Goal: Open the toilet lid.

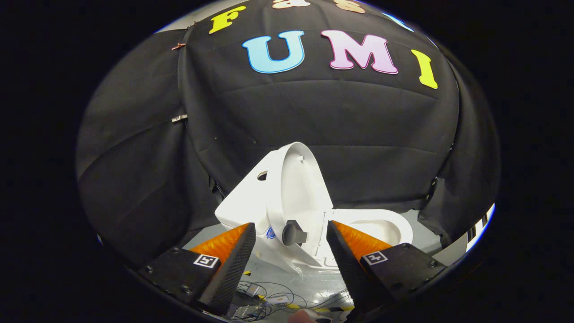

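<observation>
Judging the job done: I see the toilet lid (pixel 298 188) upright above the toilet bowl (pixel 381 226). My claw (pixel 290 237) gapes empty before the bowl.

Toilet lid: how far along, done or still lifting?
Looks done: the toilet lid stands raised, leaning back toward the tank, and the bowl lies uncovered. In hand: nothing; the tool is open, its fingers spread apart with the lid's grey knob between them, untouched. Left: at most backing away.
</observation>
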Action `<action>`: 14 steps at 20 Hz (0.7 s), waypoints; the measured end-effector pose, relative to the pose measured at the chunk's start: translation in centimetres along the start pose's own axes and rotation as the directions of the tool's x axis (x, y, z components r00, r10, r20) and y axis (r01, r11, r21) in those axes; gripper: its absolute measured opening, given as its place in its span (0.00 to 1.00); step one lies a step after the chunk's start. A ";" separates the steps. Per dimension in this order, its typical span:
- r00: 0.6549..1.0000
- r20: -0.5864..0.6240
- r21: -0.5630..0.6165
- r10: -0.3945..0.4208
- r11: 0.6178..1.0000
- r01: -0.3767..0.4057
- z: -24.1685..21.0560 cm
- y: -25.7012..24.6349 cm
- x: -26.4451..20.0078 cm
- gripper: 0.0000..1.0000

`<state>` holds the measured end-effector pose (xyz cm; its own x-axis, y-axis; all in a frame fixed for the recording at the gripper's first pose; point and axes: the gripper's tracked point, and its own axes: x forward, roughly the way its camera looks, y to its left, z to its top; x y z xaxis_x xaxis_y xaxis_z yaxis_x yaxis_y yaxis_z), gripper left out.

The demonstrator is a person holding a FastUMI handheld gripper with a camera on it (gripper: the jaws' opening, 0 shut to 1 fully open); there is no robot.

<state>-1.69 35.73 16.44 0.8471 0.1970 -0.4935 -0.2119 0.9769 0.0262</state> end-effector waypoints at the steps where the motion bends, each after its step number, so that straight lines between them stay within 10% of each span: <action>1: 1.000 0.008 0.005 0.007 1.000 -0.007 0.1 -0.3 -0.2 1.00; 14: 0.989 0.146 0.067 0.026 0.997 -0.036 1.6 -13.4 -0.5 1.00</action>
<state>1.50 22.69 17.74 0.9034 0.2325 -0.3604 -0.2093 0.9725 0.1026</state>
